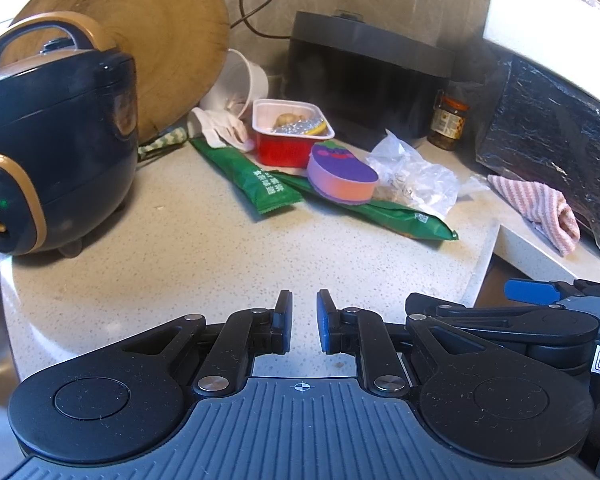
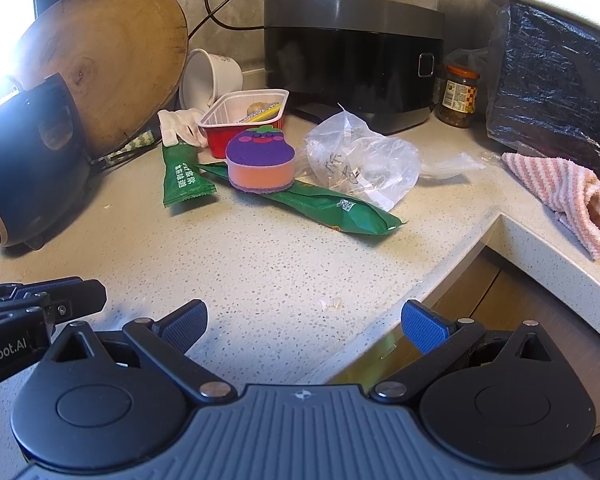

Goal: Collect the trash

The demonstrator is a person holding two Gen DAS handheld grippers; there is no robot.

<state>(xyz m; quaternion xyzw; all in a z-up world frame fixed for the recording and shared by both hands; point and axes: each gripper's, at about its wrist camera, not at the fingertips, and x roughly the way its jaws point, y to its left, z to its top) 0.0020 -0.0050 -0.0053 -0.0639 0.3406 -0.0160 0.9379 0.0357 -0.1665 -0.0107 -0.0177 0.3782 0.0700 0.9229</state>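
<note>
Two green snack wrappers lie on the speckled counter: a short one (image 1: 256, 184) (image 2: 182, 176) and a long one (image 1: 396, 214) (image 2: 332, 208). An eggplant-shaped sponge (image 1: 342, 174) (image 2: 260, 160) sits on the long wrapper. A crumpled clear plastic bag (image 1: 416, 176) (image 2: 364, 160) lies beside it. A red tray (image 1: 288, 130) (image 2: 240, 116) with scraps stands behind. My left gripper (image 1: 304, 320) is nearly shut and empty, low over the counter's front. My right gripper (image 2: 304, 326) is open and empty at the counter edge.
A dark blue rice cooker (image 1: 48, 152) (image 2: 28, 160) stands left, with a round wooden board (image 1: 140, 36) (image 2: 108, 56) behind. A black cooker (image 1: 364, 76) (image 2: 352, 60), a jar (image 1: 448, 120) (image 2: 460, 96), a tipped white cup (image 2: 210, 76), a white glove (image 1: 224, 128) and a striped cloth (image 1: 540, 208) (image 2: 568, 196) are around.
</note>
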